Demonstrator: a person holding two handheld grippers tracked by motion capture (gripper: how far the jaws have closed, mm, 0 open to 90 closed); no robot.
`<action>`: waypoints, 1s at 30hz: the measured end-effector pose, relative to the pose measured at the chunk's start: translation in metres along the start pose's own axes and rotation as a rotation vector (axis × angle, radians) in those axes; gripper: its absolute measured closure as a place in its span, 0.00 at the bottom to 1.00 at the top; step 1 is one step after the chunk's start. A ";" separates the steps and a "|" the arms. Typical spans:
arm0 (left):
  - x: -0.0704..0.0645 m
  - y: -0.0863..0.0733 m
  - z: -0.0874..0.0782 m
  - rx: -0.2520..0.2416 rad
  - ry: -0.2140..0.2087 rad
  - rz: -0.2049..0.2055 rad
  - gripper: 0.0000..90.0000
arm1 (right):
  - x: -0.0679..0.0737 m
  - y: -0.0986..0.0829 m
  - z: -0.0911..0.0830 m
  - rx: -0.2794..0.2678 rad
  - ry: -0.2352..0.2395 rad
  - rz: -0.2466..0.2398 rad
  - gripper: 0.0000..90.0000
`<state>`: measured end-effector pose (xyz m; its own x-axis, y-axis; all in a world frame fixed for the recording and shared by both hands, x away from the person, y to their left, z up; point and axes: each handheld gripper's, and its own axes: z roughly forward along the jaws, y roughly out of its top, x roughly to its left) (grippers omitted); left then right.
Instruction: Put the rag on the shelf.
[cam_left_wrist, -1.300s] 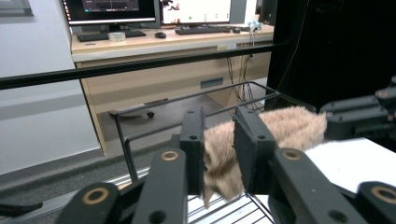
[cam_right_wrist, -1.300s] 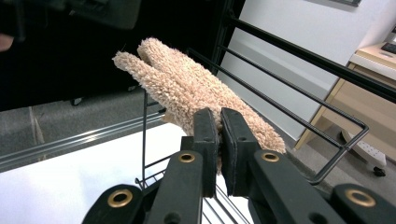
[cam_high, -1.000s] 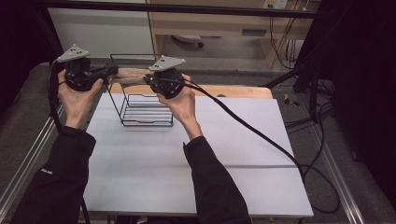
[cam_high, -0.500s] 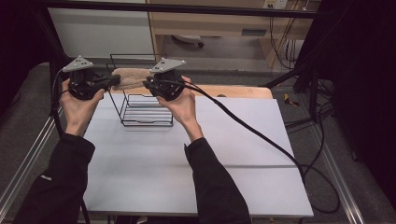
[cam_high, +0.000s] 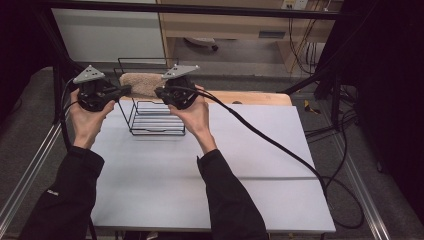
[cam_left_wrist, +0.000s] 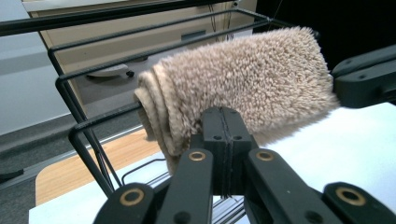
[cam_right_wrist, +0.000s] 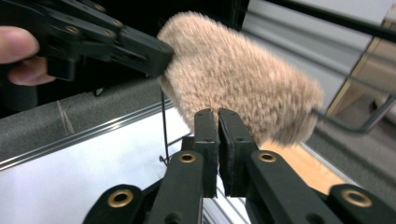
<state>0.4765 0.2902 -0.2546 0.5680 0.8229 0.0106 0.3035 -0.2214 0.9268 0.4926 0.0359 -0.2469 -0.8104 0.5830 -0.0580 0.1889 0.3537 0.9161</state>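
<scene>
I see the beige towel (cam_high: 142, 84) held up over the top of the black wire rack (cam_high: 156, 121), stretched between my two grippers. My left gripper (cam_left_wrist: 223, 122) has its jaws pressed together on the towel's folded end. My right gripper (cam_right_wrist: 218, 122) has its jaws nearly together, pinching the towel's opposite edge. The rack stands on the white table (cam_high: 240, 165), near its far edge.

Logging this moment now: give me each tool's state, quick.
Left tool: closed on one end of the rolled towel over the wire rack.
Right tool: closed on the towel's other end.
</scene>
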 end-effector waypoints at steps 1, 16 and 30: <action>0.000 -0.001 0.001 0.000 0.002 0.001 1.00 | -0.001 -0.003 0.002 0.005 -0.002 0.013 0.98; 0.005 -0.007 0.005 -0.005 -0.007 -0.022 0.95 | -0.007 -0.010 0.011 -0.002 -0.034 0.029 0.95; -0.006 -0.021 -0.013 0.007 -0.009 -0.023 0.61 | 0.002 -0.007 -0.025 -0.052 -0.002 0.036 0.66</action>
<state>0.4565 0.2967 -0.2696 0.5675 0.8232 -0.0136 0.3217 -0.2065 0.9241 0.4763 0.0164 -0.2437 -0.8027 0.5958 -0.0256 0.1887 0.2944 0.9369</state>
